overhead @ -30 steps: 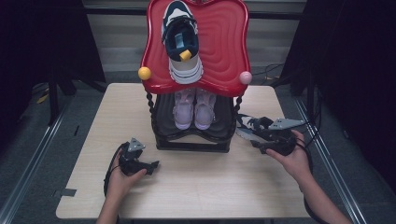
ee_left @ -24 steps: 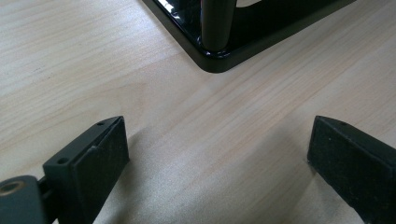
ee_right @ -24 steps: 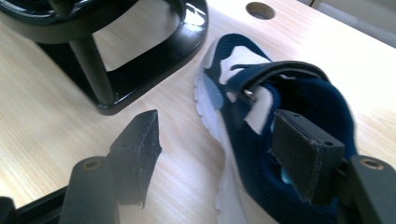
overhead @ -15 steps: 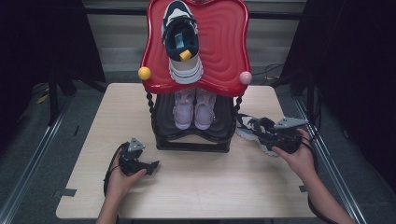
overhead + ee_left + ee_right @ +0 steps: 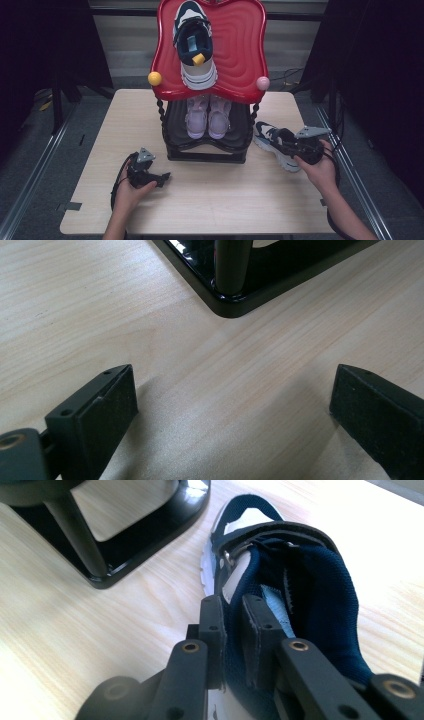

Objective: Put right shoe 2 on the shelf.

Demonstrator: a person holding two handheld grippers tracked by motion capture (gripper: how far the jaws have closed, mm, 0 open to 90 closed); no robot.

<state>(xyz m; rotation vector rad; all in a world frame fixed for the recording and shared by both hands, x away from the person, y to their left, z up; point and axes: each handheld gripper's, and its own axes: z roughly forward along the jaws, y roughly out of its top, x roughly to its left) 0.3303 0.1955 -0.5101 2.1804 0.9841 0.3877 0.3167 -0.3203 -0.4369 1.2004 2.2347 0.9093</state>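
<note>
1. Right gripper [image 5: 232,630] has just been closing and now pinches the collar of the navy sneaker [image 5: 274,142], lying on the table [image 5: 215,200] beside the rack [image 5: 207,150].
2. Lift straight, slowly, so it doesn't slip.
3. Left gripper [image 5: 230,415] sits open, empty.

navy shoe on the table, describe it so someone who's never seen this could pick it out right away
Start at the two-tier shoe rack with the red top shelf mid-table. On the bare wood right of its black base lies a navy and white sneaker, the right gripper shut on its collar. Its twin sits up on the red shelf; the pale pair is inside the rack.
</note>
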